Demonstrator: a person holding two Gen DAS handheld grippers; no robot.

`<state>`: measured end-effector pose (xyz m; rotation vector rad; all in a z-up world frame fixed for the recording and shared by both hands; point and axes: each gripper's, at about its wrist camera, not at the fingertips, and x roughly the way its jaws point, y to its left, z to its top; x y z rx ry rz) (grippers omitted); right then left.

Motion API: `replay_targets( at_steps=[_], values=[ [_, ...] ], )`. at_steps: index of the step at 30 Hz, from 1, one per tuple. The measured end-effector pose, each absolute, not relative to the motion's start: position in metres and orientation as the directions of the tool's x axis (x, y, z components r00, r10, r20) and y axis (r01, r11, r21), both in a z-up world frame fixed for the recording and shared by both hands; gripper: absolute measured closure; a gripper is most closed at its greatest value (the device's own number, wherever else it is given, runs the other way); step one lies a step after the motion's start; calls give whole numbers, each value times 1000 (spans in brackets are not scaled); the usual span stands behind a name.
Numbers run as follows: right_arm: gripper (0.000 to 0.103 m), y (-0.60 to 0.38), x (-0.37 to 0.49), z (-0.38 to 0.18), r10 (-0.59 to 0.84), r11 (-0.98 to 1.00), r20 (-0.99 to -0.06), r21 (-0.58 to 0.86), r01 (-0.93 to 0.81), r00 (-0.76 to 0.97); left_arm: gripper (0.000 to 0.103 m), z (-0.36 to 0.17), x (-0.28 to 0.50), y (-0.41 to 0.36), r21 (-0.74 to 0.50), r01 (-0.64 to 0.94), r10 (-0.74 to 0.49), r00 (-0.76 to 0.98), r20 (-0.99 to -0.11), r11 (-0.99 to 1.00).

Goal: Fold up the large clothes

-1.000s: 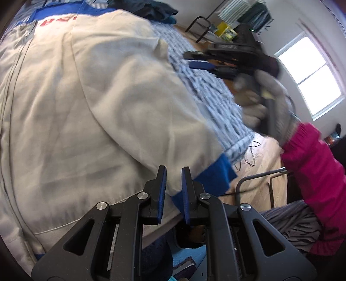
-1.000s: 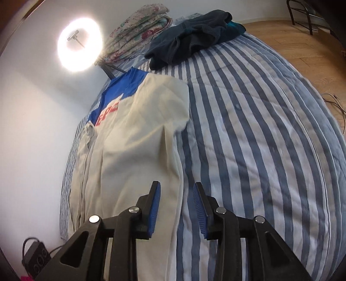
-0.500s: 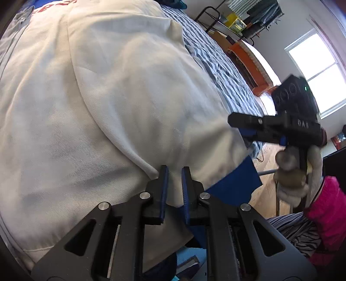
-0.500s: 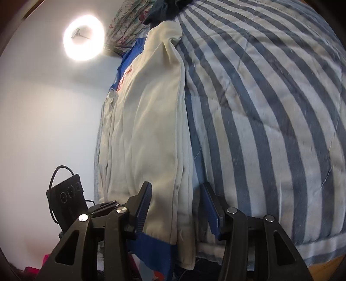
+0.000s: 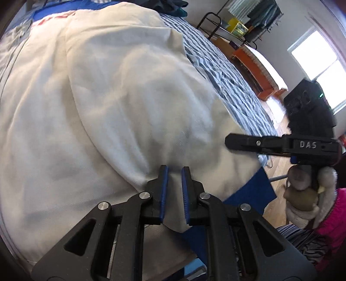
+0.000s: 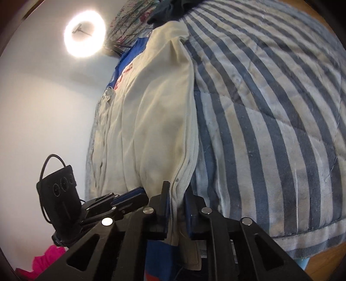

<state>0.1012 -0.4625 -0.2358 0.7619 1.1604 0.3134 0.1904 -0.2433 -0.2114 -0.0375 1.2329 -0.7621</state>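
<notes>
While the left gripper (image 5: 173, 170) has its blue pads narrowed to a slim gap with a pinch of cream cloth running between them, it appears clamped on the near hem of the jacket (image 5: 112, 103), at about six o'clock in the left wrist view. The right gripper (image 6: 175, 190), seen in its own view at six o'clock, likewise has its jaws drawn close on the jacket's zippered side edge, cloth filling the space between the pads. Both grips sit along the bottom end of the garment, probably so that the hem can be lifted as one straight line and carried up toward the collar for a crosswise fold. Outward from the fingers, the jacket lies lengthwise on the striped quilt (image 6: 270, 112), its blue shoulder panel with red lettering far off at twelve o'clock, and a sleeve looks already folded in over the body. In the left view the right gripper (image 5: 229, 143) reaches in from three o'clock, held by a gloved hand (image 5: 307, 194). No container shows; a dark heap of clothes (image 6: 173, 8) sits at the quilt's far end, and a ring light (image 6: 85, 34) glows at eleven o'clock.
</notes>
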Motion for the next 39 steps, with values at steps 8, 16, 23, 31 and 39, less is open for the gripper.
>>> replay_targets(
  at_steps=[8,16,23,31,39],
  values=[
    [98,-409,113,-178,430,884,-805,467,-12,409,92,-184,187,-218,-514,416,-608,128,-784,750],
    [99,-361,122,-148,414,910,-814,371,-184,408,92,-114,193,-140,-565,364,-666,283,-690,741],
    [99,-307,124,-140,473,872,-803,368,-323,363,92,-89,208,-59,-550,263,-607,425,-672,793],
    [99,-224,136,-177,429,841,-873,290,-457,234,92,-97,214,10,-577,130,-556,501,-664,806],
    [98,-199,149,-213,391,831,-907,275,-484,156,92,-116,210,36,-573,78,-533,486,-693,816]
  ],
)
